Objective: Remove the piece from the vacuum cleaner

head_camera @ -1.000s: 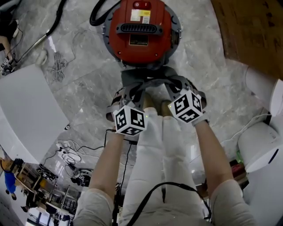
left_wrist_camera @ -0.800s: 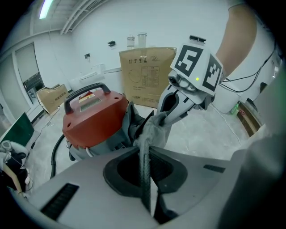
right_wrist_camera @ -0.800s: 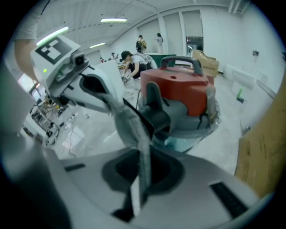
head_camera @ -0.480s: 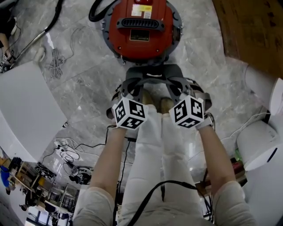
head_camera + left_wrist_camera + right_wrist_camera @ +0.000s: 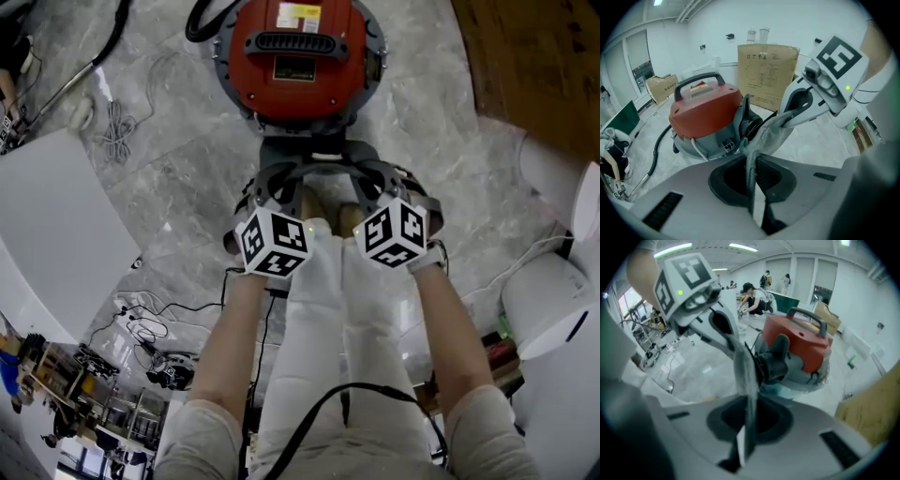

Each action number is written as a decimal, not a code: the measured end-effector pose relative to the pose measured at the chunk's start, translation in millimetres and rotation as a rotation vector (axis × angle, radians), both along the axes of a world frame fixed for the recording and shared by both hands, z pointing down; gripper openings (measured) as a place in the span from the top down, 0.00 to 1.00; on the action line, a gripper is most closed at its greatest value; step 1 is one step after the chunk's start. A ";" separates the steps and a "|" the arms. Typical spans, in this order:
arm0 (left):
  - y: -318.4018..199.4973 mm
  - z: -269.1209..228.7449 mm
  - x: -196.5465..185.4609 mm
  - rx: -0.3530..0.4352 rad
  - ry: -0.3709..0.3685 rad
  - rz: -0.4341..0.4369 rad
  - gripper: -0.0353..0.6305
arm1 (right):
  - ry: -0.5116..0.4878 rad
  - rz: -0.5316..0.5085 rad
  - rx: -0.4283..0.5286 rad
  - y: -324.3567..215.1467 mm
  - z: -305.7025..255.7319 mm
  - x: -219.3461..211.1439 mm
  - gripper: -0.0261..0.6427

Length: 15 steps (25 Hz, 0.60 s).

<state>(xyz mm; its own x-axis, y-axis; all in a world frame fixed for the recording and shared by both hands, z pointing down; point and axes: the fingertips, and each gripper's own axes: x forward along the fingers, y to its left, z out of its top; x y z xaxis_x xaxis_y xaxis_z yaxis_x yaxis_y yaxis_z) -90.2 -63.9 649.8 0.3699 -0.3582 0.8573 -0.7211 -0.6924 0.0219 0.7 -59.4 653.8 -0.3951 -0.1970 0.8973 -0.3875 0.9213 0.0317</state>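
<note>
A red vacuum cleaner stands on the grey marble floor ahead of me. A grey fabric piece hangs off its near side, at a dark port. Both grippers pinch this piece from opposite sides. My left gripper is shut on a fold of the cloth, and its marker cube shows in the head view. My right gripper is shut on the other edge of the fabric, below its cube. The vacuum sits just beyond the cloth.
A black hose leaves the vacuum's far left, and a coiled cord lies on the floor. A white panel is at left, a white appliance at right. A cardboard box stands behind; people work far off.
Both grippers have rolled a little while staying shut on the grey piece. The vacuum sits slightly higher in the head view.
</note>
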 end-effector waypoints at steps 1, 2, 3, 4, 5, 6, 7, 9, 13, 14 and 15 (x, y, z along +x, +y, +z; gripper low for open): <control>0.3 -4.8 1.8 0.010 0.000 0.006 0.89 | -0.002 0.013 -0.013 0.4 4.0 1.0 0.92; 0.3 -8.9 3.5 0.018 0.001 0.010 0.90 | -0.004 0.027 -0.025 0.5 7.9 1.5 0.92; 0.5 -12.2 5.3 0.026 0.000 0.014 0.89 | -0.008 0.042 -0.039 0.5 11.6 1.6 0.92; 0.9 -14.5 6.7 0.033 -0.003 0.018 0.89 | -0.013 0.055 -0.054 0.7 14.9 1.4 0.92; 1.3 -15.4 7.7 0.039 -0.008 0.023 0.90 | -0.019 0.068 -0.071 1.1 17.7 0.9 0.92; 1.7 -15.0 7.7 0.043 -0.014 0.026 0.89 | -0.022 0.077 -0.085 1.4 19.3 0.4 0.92; 1.9 -13.4 7.0 0.043 -0.019 0.025 0.89 | -0.021 0.080 -0.093 1.5 19.1 0.2 0.92; 2.5 -7.5 4.3 0.028 -0.023 0.006 0.89 | -0.008 0.061 -0.077 1.7 12.9 1.0 0.92; 4.3 10.8 -0.4 -0.023 -0.027 -0.029 0.89 | -0.005 0.016 -0.013 2.9 -7.6 -1.4 0.92; 5.2 16.0 -1.9 -0.037 -0.030 -0.034 0.89 | -0.004 0.007 0.000 3.0 -12.2 -4.2 0.92; 6.0 20.9 -3.0 -0.052 -0.030 -0.043 0.89 | 0.001 -0.004 0.014 3.2 -16.5 -7.2 0.92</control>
<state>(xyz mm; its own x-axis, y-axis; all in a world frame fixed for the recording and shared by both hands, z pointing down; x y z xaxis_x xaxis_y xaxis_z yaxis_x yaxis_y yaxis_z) -93.2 -57.9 670.7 0.3293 -0.3280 0.8854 -0.7510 -0.6594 0.0351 -6.5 -56.2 637.4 -0.3955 -0.2081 0.8946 -0.3835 0.9224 0.0450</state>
